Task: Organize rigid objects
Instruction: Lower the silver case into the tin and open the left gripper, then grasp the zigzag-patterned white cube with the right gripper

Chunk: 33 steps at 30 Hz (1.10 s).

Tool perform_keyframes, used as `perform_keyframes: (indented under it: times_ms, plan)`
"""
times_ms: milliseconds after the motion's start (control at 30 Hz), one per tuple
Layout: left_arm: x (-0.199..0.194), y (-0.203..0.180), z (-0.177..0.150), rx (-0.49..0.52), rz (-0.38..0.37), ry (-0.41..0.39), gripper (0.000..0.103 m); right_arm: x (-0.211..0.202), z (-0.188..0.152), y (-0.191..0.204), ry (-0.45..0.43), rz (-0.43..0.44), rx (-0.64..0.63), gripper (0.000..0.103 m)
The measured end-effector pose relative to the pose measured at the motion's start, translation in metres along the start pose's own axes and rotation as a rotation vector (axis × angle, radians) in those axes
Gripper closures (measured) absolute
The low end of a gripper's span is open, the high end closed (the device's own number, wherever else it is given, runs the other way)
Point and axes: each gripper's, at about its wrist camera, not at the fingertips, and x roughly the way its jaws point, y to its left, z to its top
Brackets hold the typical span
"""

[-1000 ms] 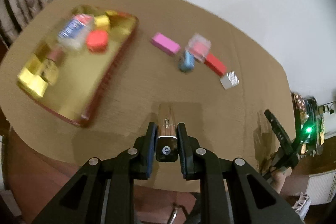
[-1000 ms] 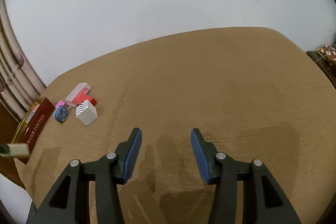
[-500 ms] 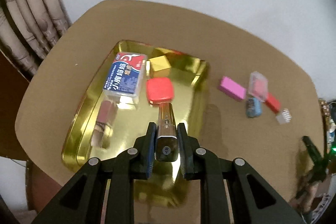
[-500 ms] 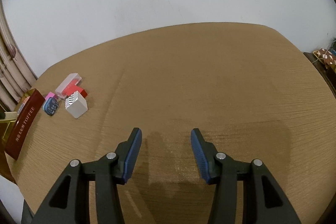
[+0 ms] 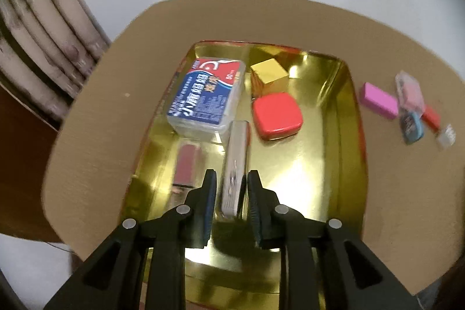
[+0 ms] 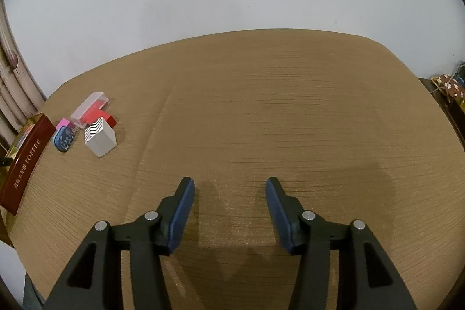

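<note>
Left hand-held gripper [image 5: 231,193] parted around silver lighter [image 5: 234,164] (pointing away, lengthwise); right [image 6: 229,193] spread.

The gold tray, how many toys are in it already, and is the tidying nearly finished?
About halfway. Already inside the gold tray: a blue-labelled box, a gold cube, a red square case and a pinkish bar. In hand: the left gripper has a silver bar between its slightly parted fingers, over the tray. Left on the table: five small things, including the striped white cube. The right gripper is open, empty.
</note>
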Motion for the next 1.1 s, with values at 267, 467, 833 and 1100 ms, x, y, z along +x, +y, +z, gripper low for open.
perform_keyframes:
  times_ms: [267,467,833,1100]
  plan:
    - [-0.032,0.004,0.000,-0.020,0.007,-0.105,0.069,0.003,0.002,-0.002,0.003,0.007,-0.012,0.048]
    - [-0.102,-0.008,-0.041,-0.125,-0.136,-0.263,0.027,0.005,0.004,0.000,0.009,-0.010,-0.036,0.047]
    - [-0.109,-0.038,-0.148,-0.230,-0.194,-0.186,0.021,-0.001,0.019,0.064,0.043,0.129,-0.226,0.045]
    - [-0.087,-0.014,-0.180,-0.305,-0.112,-0.129,0.021,0.024,0.047,0.138,0.075,0.129,-0.399,0.045]
